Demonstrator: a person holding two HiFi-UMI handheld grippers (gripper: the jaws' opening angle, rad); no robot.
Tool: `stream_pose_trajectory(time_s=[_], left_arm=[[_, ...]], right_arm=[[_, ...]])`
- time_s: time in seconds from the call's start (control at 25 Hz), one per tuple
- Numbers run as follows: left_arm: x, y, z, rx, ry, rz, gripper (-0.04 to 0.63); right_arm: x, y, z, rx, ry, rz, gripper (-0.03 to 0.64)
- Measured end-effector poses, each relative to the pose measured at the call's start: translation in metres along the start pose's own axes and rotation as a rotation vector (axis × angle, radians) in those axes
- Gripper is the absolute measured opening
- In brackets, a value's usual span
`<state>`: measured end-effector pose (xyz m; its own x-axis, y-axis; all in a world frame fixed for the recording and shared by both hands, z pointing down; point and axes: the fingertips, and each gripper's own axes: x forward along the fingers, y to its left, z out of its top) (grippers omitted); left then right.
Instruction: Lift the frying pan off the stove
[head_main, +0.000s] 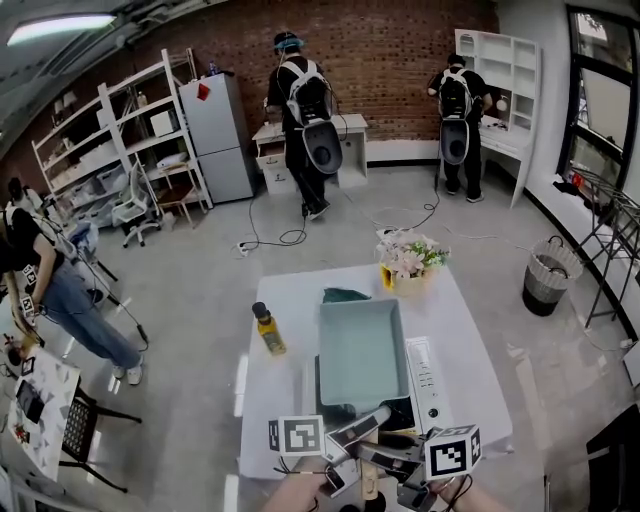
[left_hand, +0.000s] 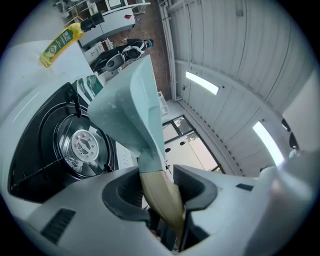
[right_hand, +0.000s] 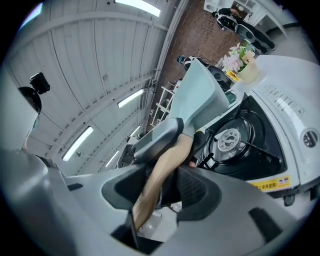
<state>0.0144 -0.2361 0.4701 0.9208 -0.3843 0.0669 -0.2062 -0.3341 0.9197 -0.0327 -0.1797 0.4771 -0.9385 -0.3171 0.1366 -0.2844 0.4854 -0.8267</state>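
We log two matching hand-held units. The left gripper (left_hand: 157, 192) has a pale grey moulded shell, smooth and rounded. Each jaw carries a dark grey pad (left_hand: 122, 192) with a finely ribbed face, seated in a scooped pocket. Small dark rectangular slots (left_hand: 57, 225) sit recessed in the shell behind the jaws. The right gripper (right_hand: 162, 192) shows the same grey shell, the same dark ribbed pads and like slots on either side behind its jaws. In the head view each unit bears a white marker cube (head_main: 298, 435) behind its jaws, printed with black square patterns. A thin dark cable (head_main: 287, 466) loops just behind the left unit's cube.
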Motion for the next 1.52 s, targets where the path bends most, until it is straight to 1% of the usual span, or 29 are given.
stream_pose_trajectory(time_s=[0.2,0.4,0.68,0.96,1.08,1.28,1.52], left_arm=[[-0.002,-0.012,0.006,0.045,-0.028,-0.005,0.166],[-0.006,-0.029,0.014,0.098,-0.049,-0.02,0.166],[-0.013,-0.051,0.019,0.158,-0.071,-0.045,0.166],[-0.015,-0.081,0.021,0.206,-0.093,-0.079,0.166],[-0.015,-0.088,0.021,0.222,-0.09,-0.09,0.166],[-0.015,-0.095,0.02,0.251,-0.087,-0.092,0.166],[-0.019,-0.1,0.02,0.263,-0.086,-0.1,0.166]], right_arm=[[-0.002,0.009,0.006,-0.034,-0.025,-0.001,0.192],[-0.004,0.022,0.015,-0.091,-0.047,-0.002,0.188],[-0.006,0.042,0.021,-0.129,-0.092,0.022,0.181],[-0.016,0.065,0.029,-0.19,-0.126,0.038,0.179],[-0.019,0.071,0.032,-0.216,-0.139,0.039,0.179],[-0.021,0.077,0.032,-0.224,-0.151,0.043,0.176],[-0.02,0.081,0.031,-0.232,-0.162,0.043,0.173]])
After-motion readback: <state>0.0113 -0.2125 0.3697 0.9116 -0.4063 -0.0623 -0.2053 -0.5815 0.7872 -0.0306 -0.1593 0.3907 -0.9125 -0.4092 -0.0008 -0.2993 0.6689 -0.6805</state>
